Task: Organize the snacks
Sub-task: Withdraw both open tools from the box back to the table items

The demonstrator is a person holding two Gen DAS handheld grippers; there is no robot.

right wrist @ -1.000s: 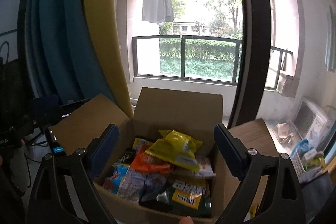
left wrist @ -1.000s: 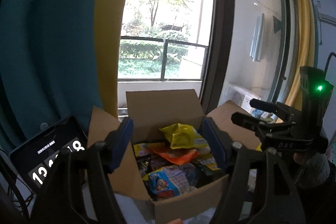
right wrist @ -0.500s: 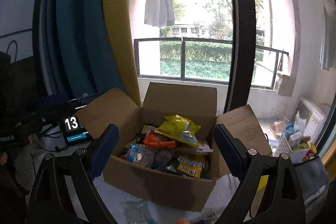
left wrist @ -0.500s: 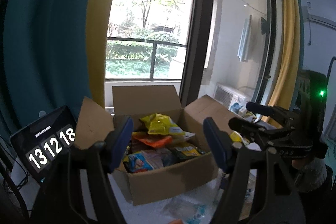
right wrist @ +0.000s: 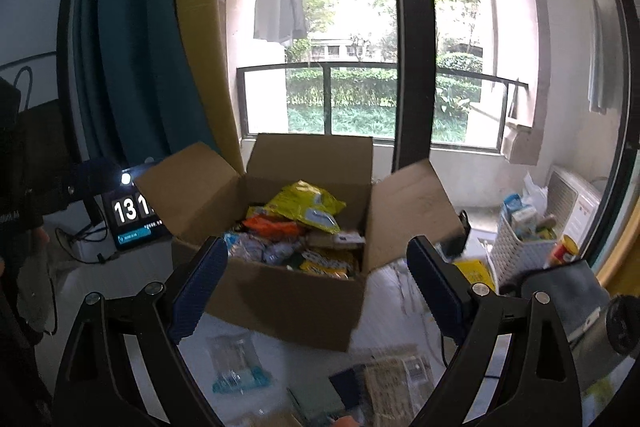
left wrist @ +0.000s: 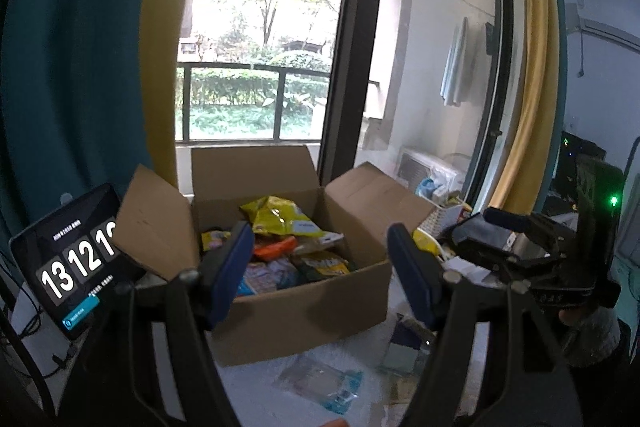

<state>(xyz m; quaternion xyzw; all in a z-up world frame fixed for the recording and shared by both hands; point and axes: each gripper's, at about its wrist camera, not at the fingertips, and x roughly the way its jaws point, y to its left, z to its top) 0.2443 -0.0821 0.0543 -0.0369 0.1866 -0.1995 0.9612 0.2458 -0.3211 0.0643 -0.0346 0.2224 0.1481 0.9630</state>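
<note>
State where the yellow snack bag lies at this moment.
In both wrist views the yellow snack bag lies on top of the pile inside the open cardboard box, towards its back wall, just above an orange packet.

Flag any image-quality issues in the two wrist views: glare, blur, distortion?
Left wrist: window blown out, teal curtain dim, strong fisheye bending of the frame; box fairly sharp. Right wrist: same backlight, motion smear on the packets and the table's right part; box readable.
</note>
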